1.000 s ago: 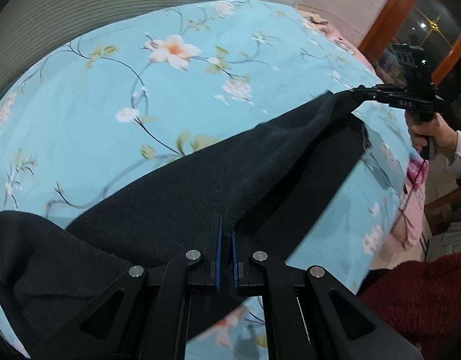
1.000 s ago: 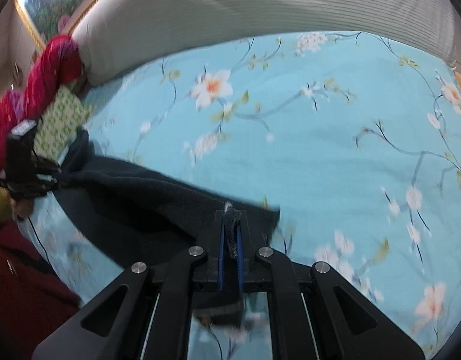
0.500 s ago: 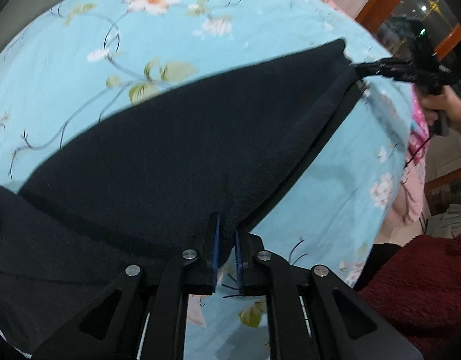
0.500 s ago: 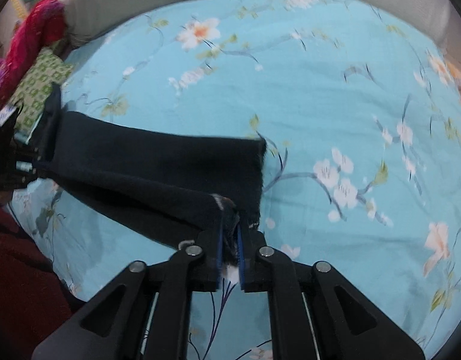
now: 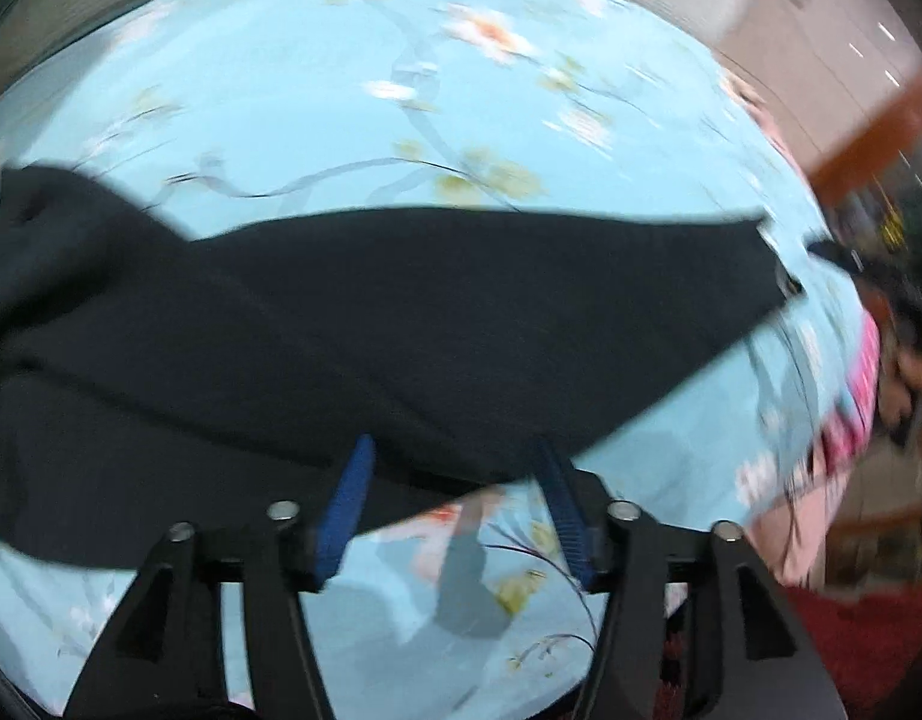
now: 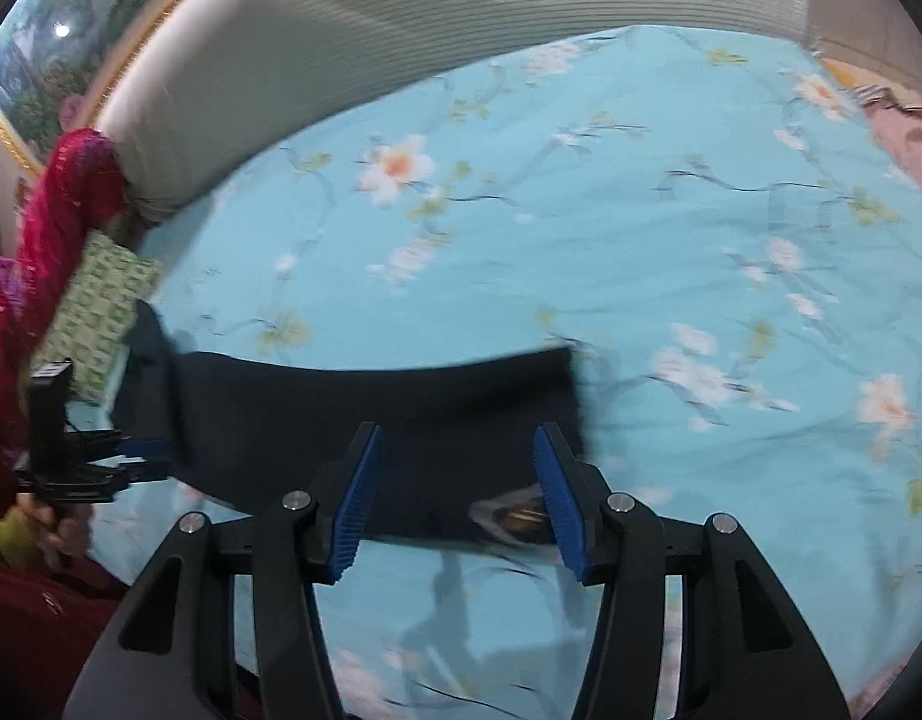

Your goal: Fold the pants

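Note:
The black pants point(image 5: 401, 312) lie flat as a long folded band across the light blue flowered bedsheet point(image 5: 353, 78). My left gripper point(image 5: 455, 468) is open, its blue pads just behind the pants' near edge, holding nothing. In the right wrist view the pants point(image 6: 371, 414) lie in front of my right gripper point(image 6: 458, 468), which is open and empty over their near edge. A white label point(image 6: 509, 516) shows at the pants' edge beside the right pad. The left gripper shows at far left in the right wrist view point(image 6: 143, 450).
A grey ribbed headboard point(image 6: 401, 18) runs along the far side of the bed. A green patterned cloth point(image 6: 101, 306) and a red garment point(image 6: 65, 192) lie at the left. Pink fabric point(image 5: 845, 408) hangs at the bed's right edge. A framed picture point(image 6: 53, 42) hangs behind.
Both grippers have opened and let go of the pants, which now lie flat on the sheet. Both grippers have drawn back a little from the cloth.

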The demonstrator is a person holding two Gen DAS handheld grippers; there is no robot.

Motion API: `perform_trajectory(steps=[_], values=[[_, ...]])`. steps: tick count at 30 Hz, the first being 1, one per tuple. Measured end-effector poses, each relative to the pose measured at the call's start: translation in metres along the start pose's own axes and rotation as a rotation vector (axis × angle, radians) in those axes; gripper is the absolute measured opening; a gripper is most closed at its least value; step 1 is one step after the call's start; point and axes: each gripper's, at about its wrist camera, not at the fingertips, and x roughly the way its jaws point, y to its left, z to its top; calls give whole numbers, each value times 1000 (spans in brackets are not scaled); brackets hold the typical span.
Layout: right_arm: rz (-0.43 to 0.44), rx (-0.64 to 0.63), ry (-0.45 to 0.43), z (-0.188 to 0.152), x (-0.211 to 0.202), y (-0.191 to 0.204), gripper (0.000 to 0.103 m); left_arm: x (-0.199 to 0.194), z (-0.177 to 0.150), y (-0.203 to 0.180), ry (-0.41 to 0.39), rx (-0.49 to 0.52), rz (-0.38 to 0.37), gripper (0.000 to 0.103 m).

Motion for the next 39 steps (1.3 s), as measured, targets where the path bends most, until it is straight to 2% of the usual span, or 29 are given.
perform_trajectory(steps=[7, 13, 19, 26, 30, 31, 32, 33, 34, 35, 37, 39], values=[[169, -93, 62, 1, 51, 79, 53, -28, 23, 71, -55, -295, 57, 62], [280, -174, 135, 3, 92, 135, 53, -37, 42, 108, -60, -436, 121, 67], [358, -269, 197, 8, 126, 189, 53, -35, 71, 124, -24, -490, 201, 74], [430, -342, 285, 9, 165, 235, 53, -5, 112, 128, 71, -494, 407, 77], [462, -388, 332, 4, 188, 260, 53, 10, 118, 134, 97, -500, 481, 76], [467, -399, 339, 2, 193, 265, 53, 11, 115, 136, 95, -501, 484, 70], [472, -408, 344, 1, 196, 268, 53, 11, 113, 138, 91, -501, 483, 55], [476, -422, 350, -2, 201, 273, 53, 11, 110, 140, 86, -505, 483, 46], [478, -429, 358, -4, 205, 276, 53, 11, 106, 143, 80, -515, 472, 25], [481, -437, 367, -7, 210, 280, 53, 8, 100, 146, 70, -535, 451, 15], [490, -462, 388, -12, 218, 287, 37, -6, 86, 156, 5, -598, 371, 12], [494, -486, 391, -16, 218, 291, 7, -22, 71, 164, -62, -643, 307, 10]])
